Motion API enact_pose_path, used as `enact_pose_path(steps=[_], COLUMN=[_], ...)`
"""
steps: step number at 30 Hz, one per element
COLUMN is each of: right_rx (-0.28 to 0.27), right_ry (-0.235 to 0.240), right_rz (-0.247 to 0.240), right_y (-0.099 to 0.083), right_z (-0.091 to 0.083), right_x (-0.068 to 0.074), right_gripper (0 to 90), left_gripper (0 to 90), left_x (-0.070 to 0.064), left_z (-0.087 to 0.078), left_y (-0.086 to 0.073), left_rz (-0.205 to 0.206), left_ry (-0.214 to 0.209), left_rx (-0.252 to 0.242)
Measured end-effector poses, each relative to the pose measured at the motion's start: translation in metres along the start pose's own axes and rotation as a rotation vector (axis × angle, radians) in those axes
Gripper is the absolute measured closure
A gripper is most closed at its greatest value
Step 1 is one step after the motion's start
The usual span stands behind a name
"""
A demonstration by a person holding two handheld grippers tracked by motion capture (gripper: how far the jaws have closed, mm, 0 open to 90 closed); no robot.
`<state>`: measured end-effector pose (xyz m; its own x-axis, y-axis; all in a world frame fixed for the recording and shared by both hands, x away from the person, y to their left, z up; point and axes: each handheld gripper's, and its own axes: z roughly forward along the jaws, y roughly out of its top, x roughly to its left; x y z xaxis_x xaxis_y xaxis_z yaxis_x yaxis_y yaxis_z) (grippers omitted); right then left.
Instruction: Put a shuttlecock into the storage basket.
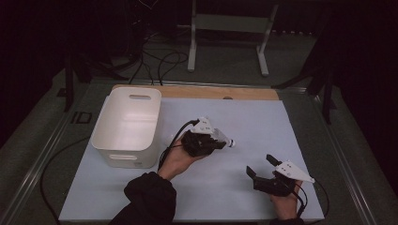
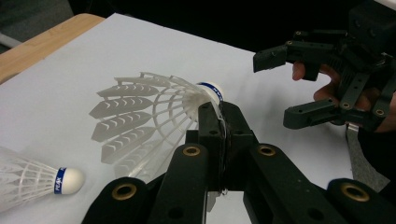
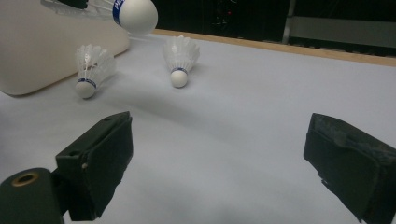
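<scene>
White plastic skirt is all we're gripping: left gripper (image 2: 219, 140) is clamping its jaws on the feather edge of the shuttlecock (image 2: 154, 109), lifted off the table (image 1: 244, 122) right of the white bin (image 1: 126, 126). We're risking slip or crushed feathers. Right gripper (image 3: 219, 163) is idling with jaws wide apart. Two more shuttlecocks (image 3: 180, 58) are lying near the bin.

My left gripper (image 2: 219, 135) has matt black plastic jaws with brass-coloured rivets, pinching a shuttlecock (image 2: 154, 109) of thin white plastic-looking feathers with a smooth cork. Beyond them I see the worktop (image 1: 263, 122), matt pale paper over wood, and a smooth white plastic bin (image 1: 126, 126).
</scene>
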<state>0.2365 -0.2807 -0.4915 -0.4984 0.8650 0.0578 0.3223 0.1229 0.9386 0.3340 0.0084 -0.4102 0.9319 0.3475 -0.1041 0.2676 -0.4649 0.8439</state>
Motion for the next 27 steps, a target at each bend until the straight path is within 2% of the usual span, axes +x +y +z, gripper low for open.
enact_pose_path(steps=[27], right_rx=[0.000], right_ry=[-0.001], right_rz=[0.000], right_y=[0.0000], right_z=[0.0001], right_x=[0.0000], right_gripper=[8.1], left_gripper=[89.1], left_x=[0.0051], left_z=[-0.0105], left_y=[0.0024], left_rz=[-0.005], left_ry=[0.004], left_rx=[-0.013])
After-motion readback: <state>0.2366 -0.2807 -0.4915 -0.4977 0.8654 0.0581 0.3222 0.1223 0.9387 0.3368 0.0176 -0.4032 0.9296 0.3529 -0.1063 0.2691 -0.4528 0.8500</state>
